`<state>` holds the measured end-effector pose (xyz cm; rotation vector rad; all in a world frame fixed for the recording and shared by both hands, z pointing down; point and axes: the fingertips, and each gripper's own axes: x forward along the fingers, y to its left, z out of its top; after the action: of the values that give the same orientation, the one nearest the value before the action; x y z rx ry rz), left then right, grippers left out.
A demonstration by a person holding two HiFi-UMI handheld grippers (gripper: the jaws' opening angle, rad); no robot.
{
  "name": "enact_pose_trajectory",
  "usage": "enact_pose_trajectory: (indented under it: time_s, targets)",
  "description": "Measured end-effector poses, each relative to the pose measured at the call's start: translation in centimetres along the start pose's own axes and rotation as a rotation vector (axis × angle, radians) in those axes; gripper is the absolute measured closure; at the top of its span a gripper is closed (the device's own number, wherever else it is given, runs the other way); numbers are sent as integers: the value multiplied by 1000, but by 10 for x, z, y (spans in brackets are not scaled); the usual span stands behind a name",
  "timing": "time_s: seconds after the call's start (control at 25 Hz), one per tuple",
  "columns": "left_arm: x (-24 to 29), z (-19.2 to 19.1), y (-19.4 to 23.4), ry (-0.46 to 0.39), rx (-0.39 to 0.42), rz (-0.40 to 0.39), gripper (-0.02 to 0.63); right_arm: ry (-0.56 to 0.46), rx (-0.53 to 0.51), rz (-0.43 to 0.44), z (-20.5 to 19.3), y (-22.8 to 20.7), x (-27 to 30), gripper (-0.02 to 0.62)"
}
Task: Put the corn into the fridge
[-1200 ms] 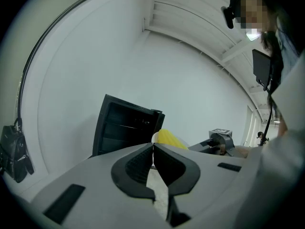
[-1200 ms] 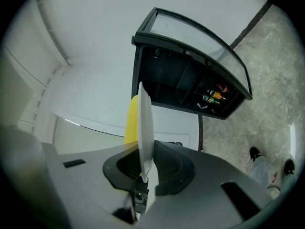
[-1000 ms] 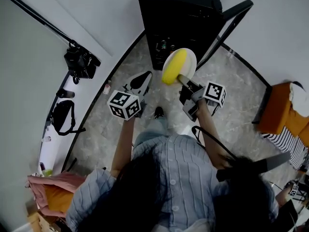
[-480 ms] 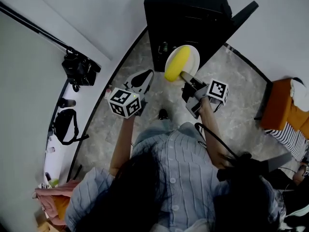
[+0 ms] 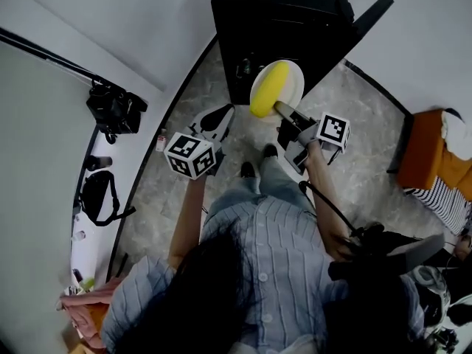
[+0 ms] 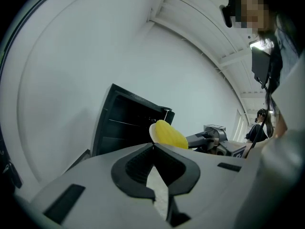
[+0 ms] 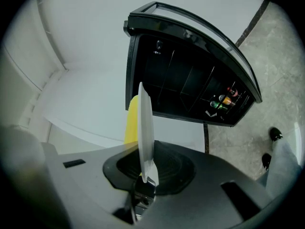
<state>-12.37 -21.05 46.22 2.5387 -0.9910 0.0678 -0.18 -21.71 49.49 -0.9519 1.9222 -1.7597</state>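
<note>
A yellow corn cob [image 5: 268, 89] lies on a white plate [image 5: 290, 76] held out in front of the open black fridge [image 5: 276, 28]. My right gripper [image 5: 282, 112] is shut on the plate's rim. In the right gripper view the plate [image 7: 145, 132] stands edge-on between the jaws, with the corn [image 7: 131, 120] on its left side and the fridge [image 7: 190, 87] beyond. My left gripper [image 5: 220, 120] hangs left of the plate, shut and holding nothing. In the left gripper view the corn [image 6: 170, 134] and the fridge [image 6: 125, 125] show ahead.
The fridge door [image 5: 346, 35] is swung open to the right. Bottles [image 7: 225, 100] stand on a shelf inside. A black camera [image 5: 113, 109] and a bag [image 5: 94, 190] lie along the white wall at left. An orange seat [image 5: 426, 161] is at right. The floor is grey marble.
The plate with the corn has shifted slightly toward the fridge opening. The person has stepped forward, a leg now showing below the grippers. The left gripper has barely moved.
</note>
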Motion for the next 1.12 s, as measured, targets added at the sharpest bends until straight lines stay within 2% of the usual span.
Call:
enact_pose_trajectory:
  time_s: [0.32, 0.72, 0.96, 1.12]
  targets:
    - [23, 12, 2, -23, -12, 8, 598, 13, 2, 11, 36, 5, 18, 555]
    - [48, 25, 19, -26, -35, 36, 598, 28, 0, -9, 89, -5, 69, 555]
    - [49, 30, 21, -29, -25, 42, 598, 0, 49, -13, 108, -14, 91, 555]
    - [50, 34, 25, -34, -21, 52, 598, -20, 46, -17, 126, -23, 105, 555]
